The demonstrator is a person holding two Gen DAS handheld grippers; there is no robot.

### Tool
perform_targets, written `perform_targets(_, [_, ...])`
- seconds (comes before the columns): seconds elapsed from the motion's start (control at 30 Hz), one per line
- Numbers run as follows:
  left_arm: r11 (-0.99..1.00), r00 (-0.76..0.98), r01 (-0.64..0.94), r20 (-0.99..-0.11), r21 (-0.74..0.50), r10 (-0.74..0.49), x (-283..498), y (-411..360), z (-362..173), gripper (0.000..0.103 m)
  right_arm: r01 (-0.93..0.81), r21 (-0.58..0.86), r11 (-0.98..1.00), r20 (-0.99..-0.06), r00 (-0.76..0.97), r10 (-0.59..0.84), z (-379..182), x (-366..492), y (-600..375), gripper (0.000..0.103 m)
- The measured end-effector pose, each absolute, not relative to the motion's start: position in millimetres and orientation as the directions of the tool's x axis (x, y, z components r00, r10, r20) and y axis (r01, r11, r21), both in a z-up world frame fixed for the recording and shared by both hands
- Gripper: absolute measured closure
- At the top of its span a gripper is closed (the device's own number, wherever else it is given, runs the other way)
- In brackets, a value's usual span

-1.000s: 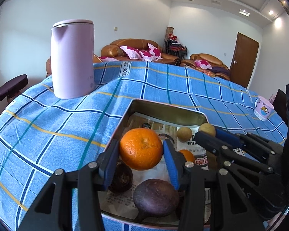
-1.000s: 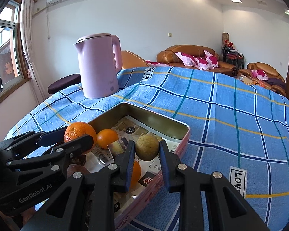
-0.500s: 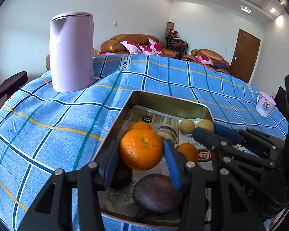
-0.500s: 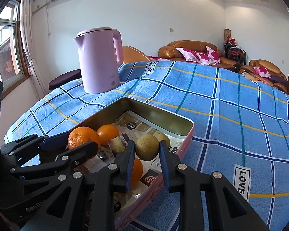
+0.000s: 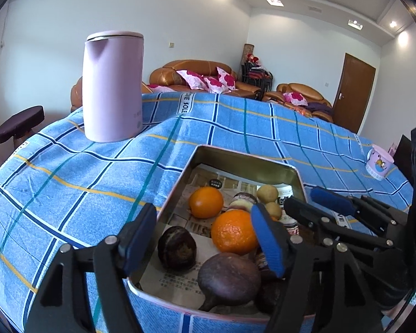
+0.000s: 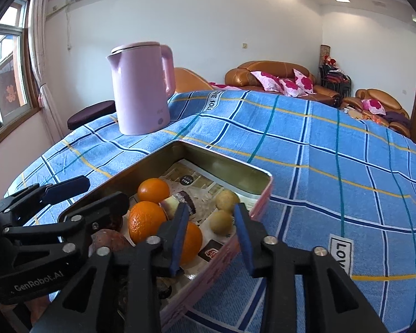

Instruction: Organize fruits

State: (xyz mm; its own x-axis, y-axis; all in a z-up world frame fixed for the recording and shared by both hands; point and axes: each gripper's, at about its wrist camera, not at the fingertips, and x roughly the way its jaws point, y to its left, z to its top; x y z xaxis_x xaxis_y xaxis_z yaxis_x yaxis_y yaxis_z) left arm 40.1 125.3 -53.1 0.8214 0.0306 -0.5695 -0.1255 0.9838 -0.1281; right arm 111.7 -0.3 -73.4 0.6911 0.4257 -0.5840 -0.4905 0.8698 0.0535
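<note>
An open metal tin (image 5: 246, 156) (image 6: 224, 158) lined with newspaper sits on the blue checked tablecloth and holds several fruits. My left gripper (image 5: 203, 236) (image 6: 102, 193) hangs over the tin's near left corner with its jaws opening. A big orange (image 5: 234, 231) (image 6: 147, 222) rests on the paper beside the right pad, and the left pad is well clear of it. My right gripper (image 6: 210, 233) (image 5: 302, 197) is over the tin's right side, its jaws also opening. A small yellow-brown fruit (image 6: 220, 222) lies in the tin between its pads, untouched. Two dark fruits (image 5: 176, 247) (image 5: 228, 277) lie near me.
A tall pink kettle (image 5: 112, 86) (image 6: 141, 88) stands on the cloth behind the tin to the left. A small pink cup (image 5: 380, 162) sits at the far right of the table. A dark stool (image 5: 19, 123) and brown sofas stand beyond the table.
Both grippers have spread their jaws. The big orange left the left pads and lies in the tin; the yellow-brown fruit left the right pads and lies in the tin.
</note>
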Motion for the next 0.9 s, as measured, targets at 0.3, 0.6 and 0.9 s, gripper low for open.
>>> perform_targets(0.3, [0.982,0.852,-0.130,-0.523,-0.137,0.040,29,124,-41,0.015,-0.478,0.074,0.876,-0.549,0.714,0.435,-60,99,-16,0.050])
perform_targets(0.6, [0.981,0.858,-0.141,-0.511,-0.134,0.053,25,124,-36,0.014,-0.474,0.082,0.877,-0.516,0.732,0.444,-48,90,-22,0.049])
perform_targets(0.9, [0.981,0.858,-0.141,-0.511,-0.134,0.053,24,123,-35,0.014,-0.475,0.078,0.877,-0.507,0.738,0.445,-44,87,-26,0.048])
